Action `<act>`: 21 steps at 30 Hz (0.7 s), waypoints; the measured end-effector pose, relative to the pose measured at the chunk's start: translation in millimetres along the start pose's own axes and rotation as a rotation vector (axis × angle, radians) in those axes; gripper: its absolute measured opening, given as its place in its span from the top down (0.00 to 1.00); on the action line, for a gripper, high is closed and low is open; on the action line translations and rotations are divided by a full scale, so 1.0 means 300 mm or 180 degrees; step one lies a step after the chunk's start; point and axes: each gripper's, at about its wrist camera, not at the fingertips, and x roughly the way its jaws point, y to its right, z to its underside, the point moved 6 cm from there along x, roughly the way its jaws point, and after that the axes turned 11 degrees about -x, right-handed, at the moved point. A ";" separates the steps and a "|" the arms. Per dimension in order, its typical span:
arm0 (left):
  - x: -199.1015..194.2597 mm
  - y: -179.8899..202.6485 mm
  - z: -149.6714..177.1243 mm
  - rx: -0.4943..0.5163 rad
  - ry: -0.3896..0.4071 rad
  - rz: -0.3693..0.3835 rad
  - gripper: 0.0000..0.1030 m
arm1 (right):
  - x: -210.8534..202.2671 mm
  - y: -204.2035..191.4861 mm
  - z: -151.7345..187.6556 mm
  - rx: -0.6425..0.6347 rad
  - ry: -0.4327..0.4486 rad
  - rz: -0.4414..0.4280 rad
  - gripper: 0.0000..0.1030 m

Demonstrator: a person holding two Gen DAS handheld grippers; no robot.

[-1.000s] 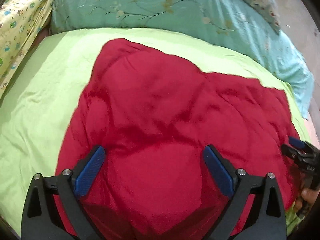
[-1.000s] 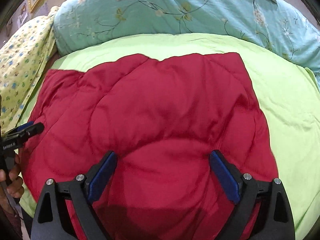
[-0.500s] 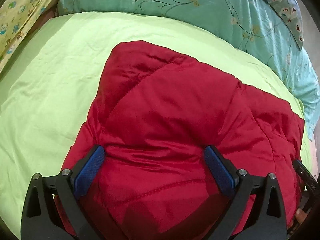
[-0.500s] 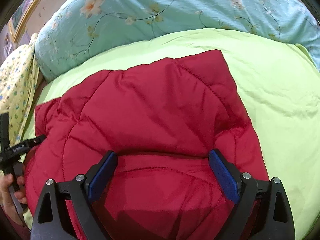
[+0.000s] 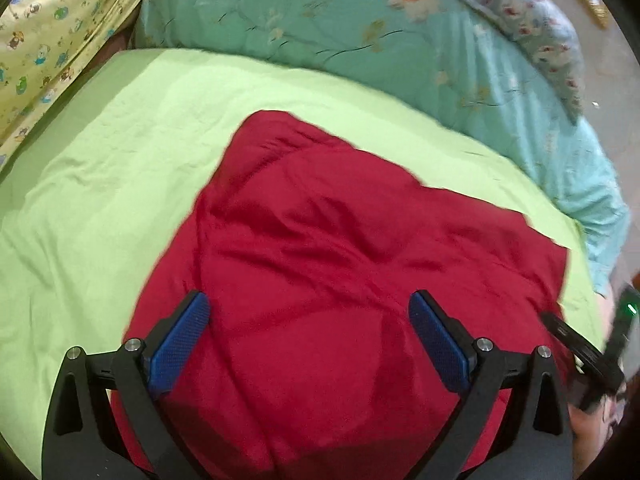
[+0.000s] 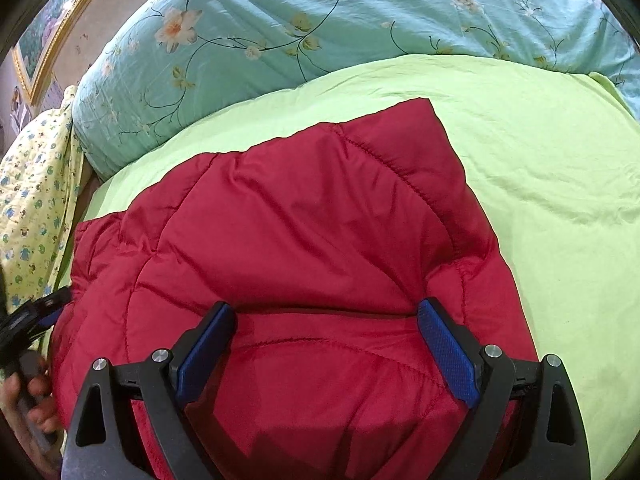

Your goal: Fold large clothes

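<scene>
red quilted jacket [image 6: 304, 240] on green bedsheet [image 6: 540, 168].

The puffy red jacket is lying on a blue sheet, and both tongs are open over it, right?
Not quite. The sheet under the puffy red jacket is light green, as the right wrist view shows. The blue-green flowered fabric is the bedding behind it. Both the right tongs and left tongs are open over the jacket.

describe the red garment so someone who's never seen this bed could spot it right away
Start at the light green sheet covering the bed, below the teal floral bedding. The red quilted jacket lies in the middle of it, the only solid red, puffy, stitched item there.
</scene>
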 end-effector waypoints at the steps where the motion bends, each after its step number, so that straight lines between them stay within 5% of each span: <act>1: -0.021 0.016 0.017 0.0036 0.0006 0.0041 0.02 | 0.000 0.000 -0.001 -0.0002 0.0002 0.0004 0.09; 8: -0.119 0.154 0.164 0.0517 -0.0118 0.0298 0.02 | -0.011 -0.006 0.005 -0.0023 0.0034 0.0039 0.09; 14: -0.042 0.173 0.280 0.0842 -0.0255 -0.0134 0.01 | -0.036 -0.016 0.011 -0.0053 0.0114 0.0088 0.09; 21: 0.007 0.143 0.278 0.0753 -0.0251 -0.0053 0.00 | -0.180 -0.095 0.037 -0.0272 0.0388 0.0247 0.08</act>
